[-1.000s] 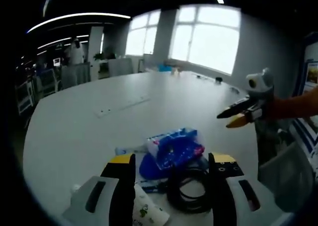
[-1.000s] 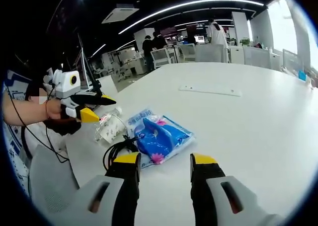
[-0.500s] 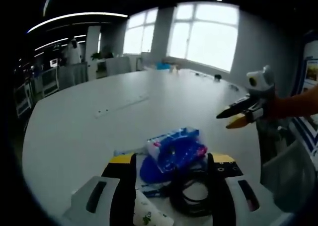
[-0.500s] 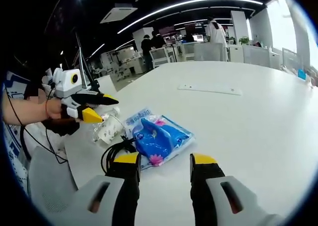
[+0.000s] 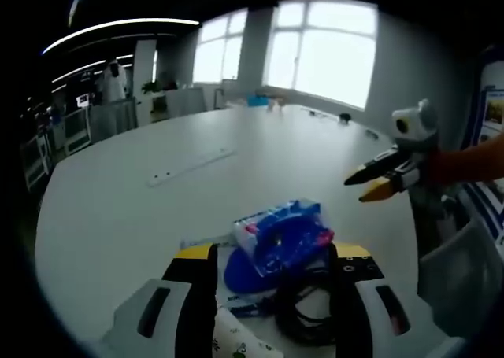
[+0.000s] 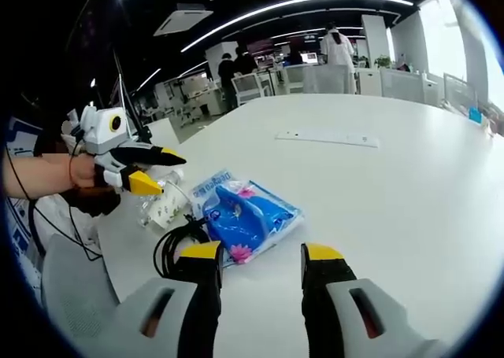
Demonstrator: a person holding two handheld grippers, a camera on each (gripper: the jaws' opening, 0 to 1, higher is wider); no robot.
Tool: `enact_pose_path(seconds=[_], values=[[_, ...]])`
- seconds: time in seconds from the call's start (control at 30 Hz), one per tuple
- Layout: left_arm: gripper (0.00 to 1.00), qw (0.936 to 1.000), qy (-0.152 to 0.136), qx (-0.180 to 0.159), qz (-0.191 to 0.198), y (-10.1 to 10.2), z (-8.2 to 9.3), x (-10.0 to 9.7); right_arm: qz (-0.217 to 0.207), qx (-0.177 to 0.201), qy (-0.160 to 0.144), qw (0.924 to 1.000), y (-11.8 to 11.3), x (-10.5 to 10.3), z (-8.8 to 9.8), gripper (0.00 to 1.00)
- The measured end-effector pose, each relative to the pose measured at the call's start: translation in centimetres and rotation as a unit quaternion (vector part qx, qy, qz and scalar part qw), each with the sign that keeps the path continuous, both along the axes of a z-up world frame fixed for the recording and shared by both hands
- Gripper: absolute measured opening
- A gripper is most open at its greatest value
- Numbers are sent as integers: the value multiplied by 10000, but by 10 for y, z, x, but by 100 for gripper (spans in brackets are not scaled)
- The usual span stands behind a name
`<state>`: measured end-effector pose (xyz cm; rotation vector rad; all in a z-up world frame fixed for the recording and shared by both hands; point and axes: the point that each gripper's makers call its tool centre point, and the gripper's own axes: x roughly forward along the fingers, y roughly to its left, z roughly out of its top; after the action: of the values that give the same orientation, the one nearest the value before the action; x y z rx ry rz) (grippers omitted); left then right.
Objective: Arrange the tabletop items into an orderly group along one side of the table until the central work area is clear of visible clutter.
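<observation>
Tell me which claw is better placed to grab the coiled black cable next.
Probably the left claw: the black cable lies between its open jaws. The right claw hangs farther off, beside the blue packet.

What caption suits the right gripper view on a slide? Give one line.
Open right gripper faces a blue package and black cable near the white table's edge.

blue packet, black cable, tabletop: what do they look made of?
Blue packet: thin glossy plastic film, judging by its sheen, crinkles and printed pattern; contents unclear.
Black cable: matte rubber or PVC sheath, probably; it lies in loose flexible coils with no shine.
Tabletop: smooth white laminate or painted board, likely; an even surface with soft reflections of window light.
</observation>
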<state>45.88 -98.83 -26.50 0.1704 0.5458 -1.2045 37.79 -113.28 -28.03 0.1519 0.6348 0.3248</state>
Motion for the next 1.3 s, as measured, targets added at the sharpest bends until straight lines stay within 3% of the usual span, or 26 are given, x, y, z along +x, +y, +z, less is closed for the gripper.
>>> enact_pose_path(seconds=[1.3], values=[[44,9989,-74,446,-83,-15,-24,14,-247,30,219,9995,3,22,-18,32]])
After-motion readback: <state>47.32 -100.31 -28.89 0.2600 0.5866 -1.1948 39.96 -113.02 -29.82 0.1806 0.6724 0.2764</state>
